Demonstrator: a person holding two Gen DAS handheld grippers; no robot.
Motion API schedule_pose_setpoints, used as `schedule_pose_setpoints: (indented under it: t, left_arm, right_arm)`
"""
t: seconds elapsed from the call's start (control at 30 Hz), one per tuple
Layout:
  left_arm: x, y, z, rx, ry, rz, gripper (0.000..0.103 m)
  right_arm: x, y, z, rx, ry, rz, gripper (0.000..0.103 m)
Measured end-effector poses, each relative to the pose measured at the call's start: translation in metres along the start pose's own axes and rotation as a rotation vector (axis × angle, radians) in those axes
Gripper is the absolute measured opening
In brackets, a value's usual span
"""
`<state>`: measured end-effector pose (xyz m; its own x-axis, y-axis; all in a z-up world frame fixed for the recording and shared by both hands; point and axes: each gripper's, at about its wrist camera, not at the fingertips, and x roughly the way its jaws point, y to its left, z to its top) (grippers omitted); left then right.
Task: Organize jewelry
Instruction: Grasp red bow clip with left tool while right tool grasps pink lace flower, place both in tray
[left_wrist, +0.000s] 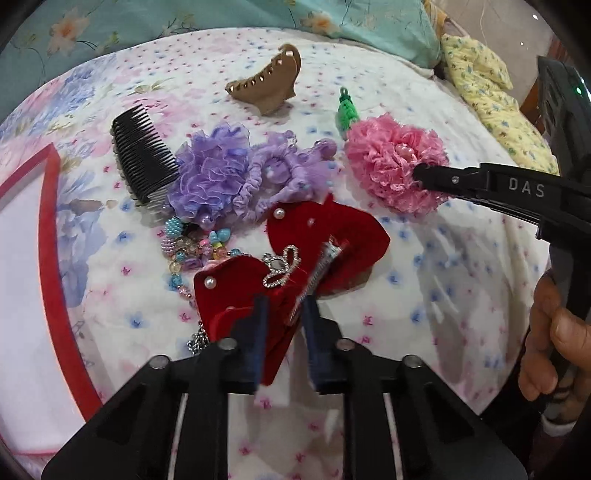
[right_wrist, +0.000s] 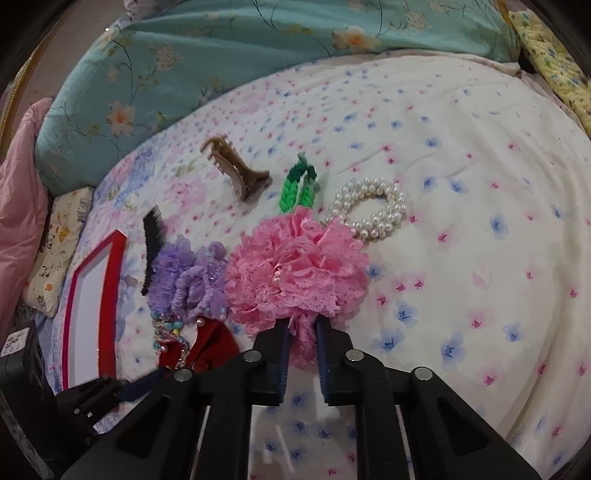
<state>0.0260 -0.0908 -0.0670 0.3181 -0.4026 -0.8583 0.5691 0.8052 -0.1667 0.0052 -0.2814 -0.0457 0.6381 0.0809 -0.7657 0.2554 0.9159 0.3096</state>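
A red velvet bow clip (left_wrist: 332, 236) with pearls, a rhinestone crown and a metal clasp lies on the flowered bedspread (right_wrist: 461, 166). My left gripper (left_wrist: 284, 308) is shut on the bow's near wing, with red fabric pinched between its blue pads. To the right sits a pink lace flower scrunchie (right_wrist: 295, 266). My right gripper (right_wrist: 301, 326) is shut on its near frill. In the left wrist view, the right gripper (left_wrist: 421, 172) reaches in from the right, its tip buried in the pink flower (left_wrist: 391, 158).
Beside the bow lie purple frilly scrunchies (left_wrist: 214, 173), a black comb (left_wrist: 142, 158), a coloured bead string (left_wrist: 192, 247), a brown claw clip (left_wrist: 269, 83), a green braided band (right_wrist: 299, 184) and a pearl scrunchie (right_wrist: 369, 210). A red-rimmed white box (right_wrist: 92, 306) lies at the left. A teal quilt (right_wrist: 221, 55) lies behind.
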Motion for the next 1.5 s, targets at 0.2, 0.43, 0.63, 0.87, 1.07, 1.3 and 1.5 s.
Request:
schedule_pose_setpoints:
  t: [0.2,0.43,0.63,0.87,1.07,1.3,1.5]
  left_arm:
    - [-0.024,0.009,-0.006,-0.042,-0.044,-0.056,0.001]
    - [-0.059,0.018,-0.014,-0.061,-0.108,-0.067,0.001]
    - [-0.094,0.034,-0.018,-0.104,-0.182,-0.028,0.001]
    - [-0.134,0.072,-0.029,-0.191,-0.26,0.06,0.001]
    - [-0.153,0.123,-0.049,-0.292,-0.28,0.166,0.001]
    - [-0.151,0.176,-0.074,-0.376,-0.239,0.314,0.001]
    - [-0.129,0.201,-0.088,-0.418,-0.164,0.374,0.001]
  right_arm:
    - [-0.028,0.008,0.0,-0.031,-0.061,0.021,0.01]
    - [-0.054,0.017,-0.008,-0.049,-0.093,0.049,0.01]
    - [-0.067,0.043,-0.012,-0.093,-0.1,0.108,0.01]
    - [-0.055,0.102,-0.02,-0.193,-0.058,0.2,0.01]
    - [-0.032,0.164,-0.035,-0.284,0.007,0.293,0.01]
    - [0.006,0.23,-0.053,-0.371,0.105,0.391,0.01]
    - [0.048,0.268,-0.077,-0.427,0.219,0.421,0.01]
